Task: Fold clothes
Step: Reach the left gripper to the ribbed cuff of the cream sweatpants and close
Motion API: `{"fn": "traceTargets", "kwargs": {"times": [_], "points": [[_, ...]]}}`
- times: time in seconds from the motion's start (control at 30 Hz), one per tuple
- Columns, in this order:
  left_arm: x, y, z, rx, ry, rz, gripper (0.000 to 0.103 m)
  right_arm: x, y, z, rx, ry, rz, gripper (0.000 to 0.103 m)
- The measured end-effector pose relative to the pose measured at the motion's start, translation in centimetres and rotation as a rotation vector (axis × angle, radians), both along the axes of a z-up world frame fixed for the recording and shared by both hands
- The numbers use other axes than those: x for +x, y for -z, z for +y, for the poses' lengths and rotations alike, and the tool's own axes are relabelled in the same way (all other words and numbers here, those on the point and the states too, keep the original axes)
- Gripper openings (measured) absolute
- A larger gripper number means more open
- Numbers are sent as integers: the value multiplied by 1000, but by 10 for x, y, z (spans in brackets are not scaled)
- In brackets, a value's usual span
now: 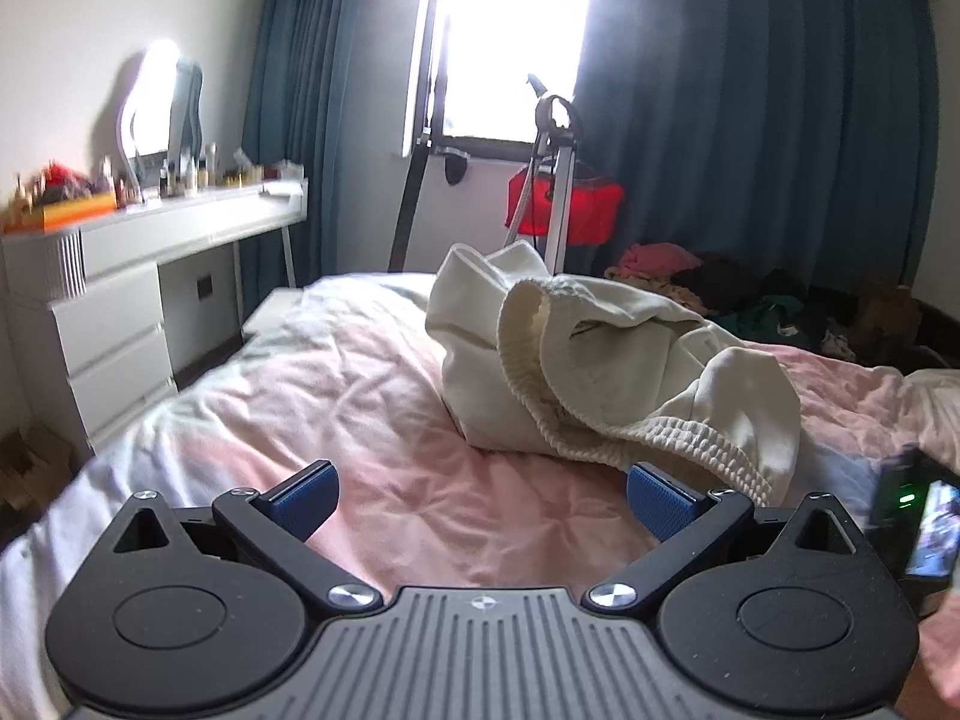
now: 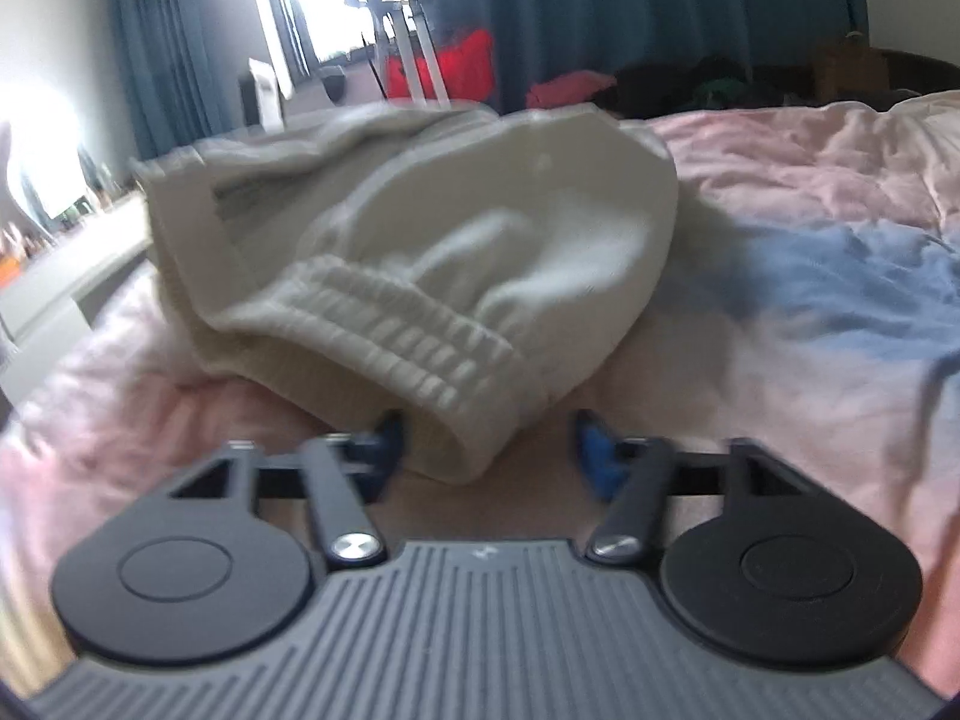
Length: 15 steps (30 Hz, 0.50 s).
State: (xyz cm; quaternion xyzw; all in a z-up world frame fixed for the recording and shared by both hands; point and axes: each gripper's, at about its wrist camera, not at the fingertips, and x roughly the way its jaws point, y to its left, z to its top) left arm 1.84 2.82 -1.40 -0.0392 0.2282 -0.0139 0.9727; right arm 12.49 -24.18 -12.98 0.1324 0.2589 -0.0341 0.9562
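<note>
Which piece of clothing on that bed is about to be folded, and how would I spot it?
Start at the bed with the rumpled pink cover. In its middle lies one crumpled heap, the cream sweatshirt, with thick ribbed cuffs and hem. Unlike the dark and red clothes piled at the bed's far side, it is pale, lies alone and sits just ahead of both open jaws.

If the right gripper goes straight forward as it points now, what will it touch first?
Most likely the ribbed hem of the cream sweatshirt crumpled on the pink bed cover. The right gripper is open, and the hem already lies between its fingers.
</note>
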Motion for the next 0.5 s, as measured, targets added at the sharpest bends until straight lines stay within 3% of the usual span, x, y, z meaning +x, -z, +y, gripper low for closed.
{"fn": "traceTargets", "kwargs": {"times": [0.2,0.3,0.5], "points": [[17,9,4,-42,-5,31,103,18,5,-1,27,28,-13,39],[21,10,8,-83,-8,38,103,16,1,-7,51,8,-45,32],[24,11,18,-137,-18,42,103,-12,-27,-6,-27,60,-167,24]]}}
